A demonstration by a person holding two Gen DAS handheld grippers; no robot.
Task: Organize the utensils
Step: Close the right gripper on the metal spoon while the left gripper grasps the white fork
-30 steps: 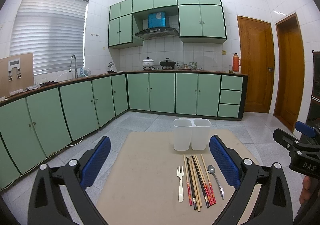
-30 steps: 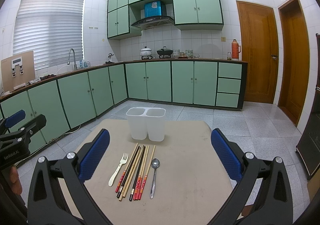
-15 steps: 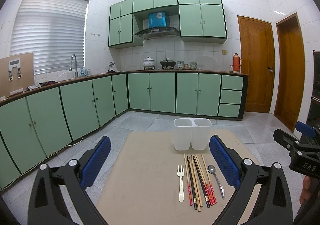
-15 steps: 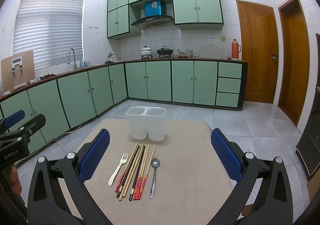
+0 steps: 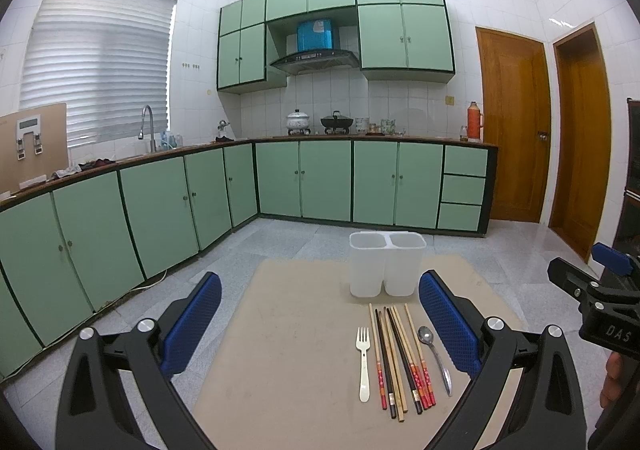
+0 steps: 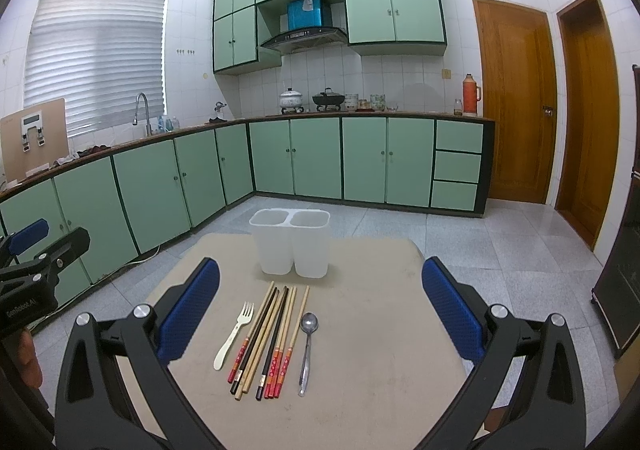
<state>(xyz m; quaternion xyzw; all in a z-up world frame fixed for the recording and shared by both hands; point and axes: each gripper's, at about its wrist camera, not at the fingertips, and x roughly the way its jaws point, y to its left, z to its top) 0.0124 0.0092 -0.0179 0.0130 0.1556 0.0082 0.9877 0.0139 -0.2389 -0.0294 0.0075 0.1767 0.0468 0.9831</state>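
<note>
On the beige table (image 6: 380, 330), nothing has been sorted yet, so the step in hand looks like the first pick. Farthest left lies the white fork (image 6: 234, 336), tines toward the white two-compartment holder (image 6: 290, 246), which stands upright at the far end with both compartments empty. Just right of the fork sits the bundle of chopsticks (image 6: 266, 338), wood, black and red-handled ones lying side by side and touching, and right of them the metal spoon (image 6: 307, 350), slightly apart. The left gripper (image 5: 320, 314) hangs above the near edge with its blue pads spread wide and nothing between them; the right gripper (image 6: 320, 306) hangs likewise, spread and empty. A good start is probably the fork or the spoon, since each lies clear of its neighbours: come down with the pads straddling the handle crosswise, close low against the table, lift, tip upright and drop it into one compartment. The chopsticks are thin and packed tight, so a pinch may catch several or roll them; taking them as a bundle and keeping them for the other compartment seems wiser.
</note>
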